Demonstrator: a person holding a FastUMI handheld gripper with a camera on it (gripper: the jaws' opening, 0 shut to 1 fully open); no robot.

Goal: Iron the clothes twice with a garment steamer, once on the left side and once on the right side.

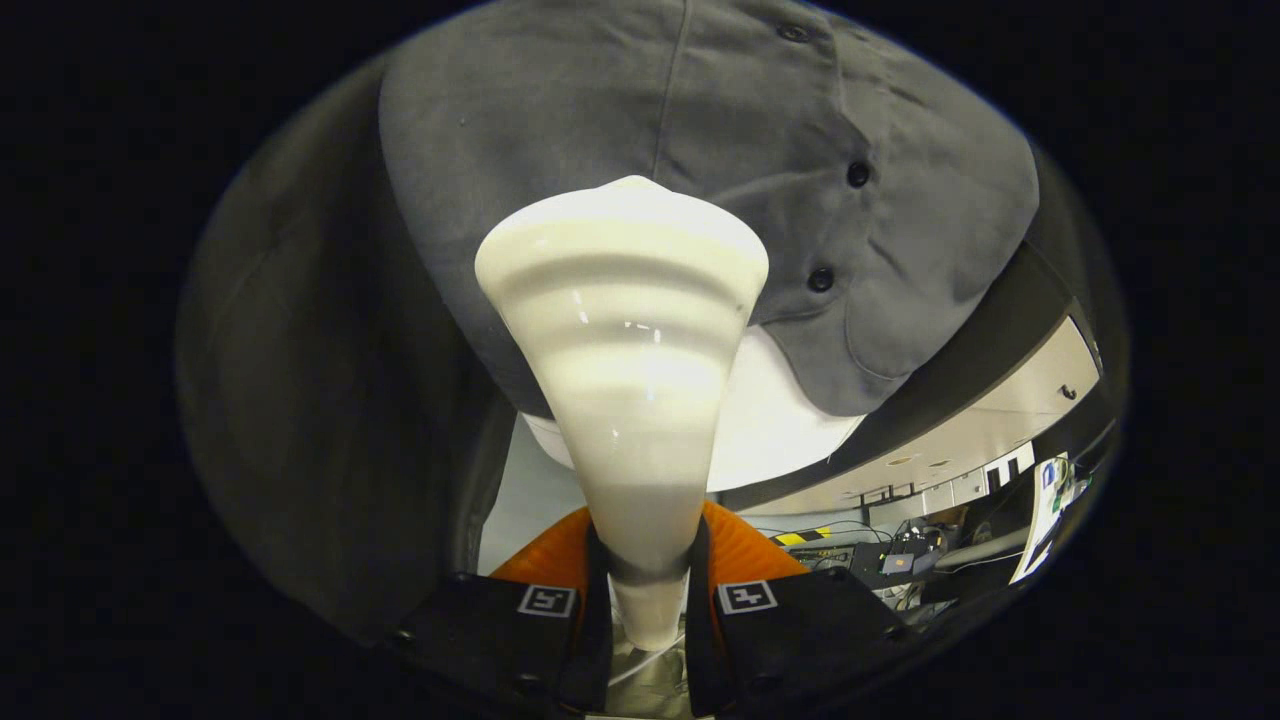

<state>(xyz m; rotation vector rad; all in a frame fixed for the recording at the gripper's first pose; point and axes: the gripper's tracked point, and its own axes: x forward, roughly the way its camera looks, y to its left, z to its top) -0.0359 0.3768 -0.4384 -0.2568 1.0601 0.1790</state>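
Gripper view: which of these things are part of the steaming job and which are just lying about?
Job:
- white garment steamer, clamped between the gripper fingers
- grey buttoned shirt, just beyond the steamer head

Lying about:
- cables and electronics on the far floor
- white board behind the shirt hem

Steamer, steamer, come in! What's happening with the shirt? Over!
Gripper shut on white steamer. Steamer head up against grey buttoned shirt, beside the button row. Nothing in the way.

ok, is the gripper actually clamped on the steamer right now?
Shut on it: the gripper has both fingers pressed against the narrow handle of the white steamer, whose wide head points at the grey shirt.
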